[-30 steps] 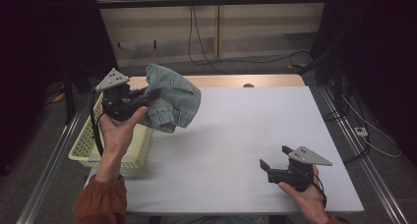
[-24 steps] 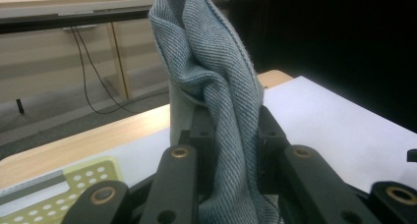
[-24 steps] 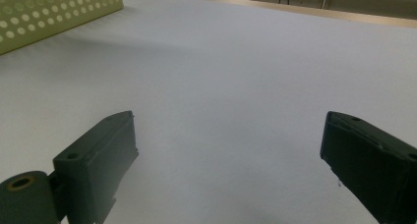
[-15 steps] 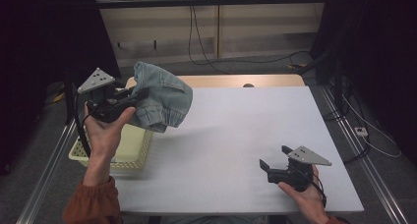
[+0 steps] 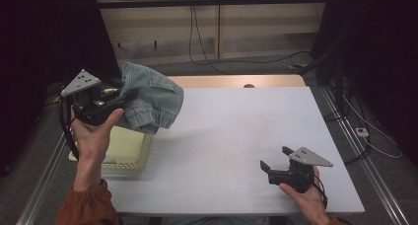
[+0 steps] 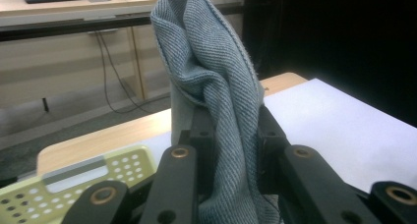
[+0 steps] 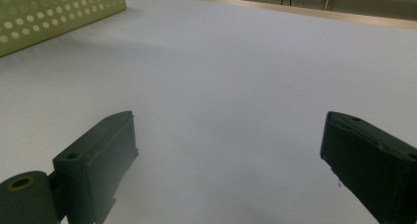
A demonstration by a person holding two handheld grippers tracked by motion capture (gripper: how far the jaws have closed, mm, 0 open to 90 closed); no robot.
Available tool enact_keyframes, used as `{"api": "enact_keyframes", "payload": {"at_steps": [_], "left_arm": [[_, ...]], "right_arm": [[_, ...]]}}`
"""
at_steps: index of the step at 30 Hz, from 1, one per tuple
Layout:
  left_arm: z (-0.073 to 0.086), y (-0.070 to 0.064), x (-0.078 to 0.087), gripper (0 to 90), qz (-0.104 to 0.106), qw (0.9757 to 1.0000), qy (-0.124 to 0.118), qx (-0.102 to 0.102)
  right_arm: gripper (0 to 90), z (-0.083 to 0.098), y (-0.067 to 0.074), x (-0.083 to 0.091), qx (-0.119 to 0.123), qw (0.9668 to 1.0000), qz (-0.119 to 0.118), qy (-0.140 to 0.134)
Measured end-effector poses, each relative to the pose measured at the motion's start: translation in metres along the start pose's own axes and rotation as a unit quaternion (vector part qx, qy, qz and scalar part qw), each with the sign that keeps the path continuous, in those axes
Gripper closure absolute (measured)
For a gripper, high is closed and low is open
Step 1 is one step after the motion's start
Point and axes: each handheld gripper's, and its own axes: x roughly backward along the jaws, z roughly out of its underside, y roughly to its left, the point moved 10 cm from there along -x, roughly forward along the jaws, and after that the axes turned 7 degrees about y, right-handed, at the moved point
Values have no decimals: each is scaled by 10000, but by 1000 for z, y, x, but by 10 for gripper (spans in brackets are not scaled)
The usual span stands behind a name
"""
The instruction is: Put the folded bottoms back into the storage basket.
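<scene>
A bunched light-blue denim garment (image 5: 150,99) hangs in the air over the table's left edge, held by my left gripper (image 5: 123,94), which is shut on it. In the left gripper view the denim garment (image 6: 216,86) rises in a fold from between the closed black jaws of the left gripper (image 6: 231,130). My right gripper (image 5: 274,167) rests low at the front right of the white table (image 5: 236,131), jaws wide apart and empty. The right gripper (image 7: 228,150) faces bare white tabletop in its own view.
A pale yellow perforated basket (image 5: 125,153) sits at the table's left edge, below the held denim; its wall also appears as the basket (image 7: 59,13) and the basket (image 6: 74,177). A wooden strip (image 5: 236,81) runs along the far edge. Cables lie on the floor beyond.
My left hand has carried the denim garment leftward and a little lower, toward the area above the basket. The right gripper has stayed where it was.
</scene>
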Motion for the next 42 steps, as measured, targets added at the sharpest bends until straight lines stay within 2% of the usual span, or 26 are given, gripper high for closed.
{"api": "enact_keyframes", "payload": {"at_steps": [8, 18, 21, 23, 35, 42], "left_arm": [[2, 13, 11, 757, -66, 10000, -32, 61], [5, 27, 20, 757, -172, 9996, -44, 229], [6, 31, 23, 757, -223, 9995, -32, 213], [7, 33, 25, 758, -247, 9995, 6, 171], [17, 53, 29, 758, -397, 9987, 136, 297], [27, 68, 28, 758, -486, 9974, 244, 471]], "right_arm": [[67, 0, 0, 0, 16, 10000, 4, 10], [67, 0, 0, 0, 9, 10000, 10, 15], [67, 0, 0, 0, 1, 10000, 13, 13], [67, 0, 0, -1, 9, 10000, 11, 19], [67, 0, 1, -1, 6, 10000, 7, 16], [66, 0, 1, 0, 11, 10000, 3, 11]]}}
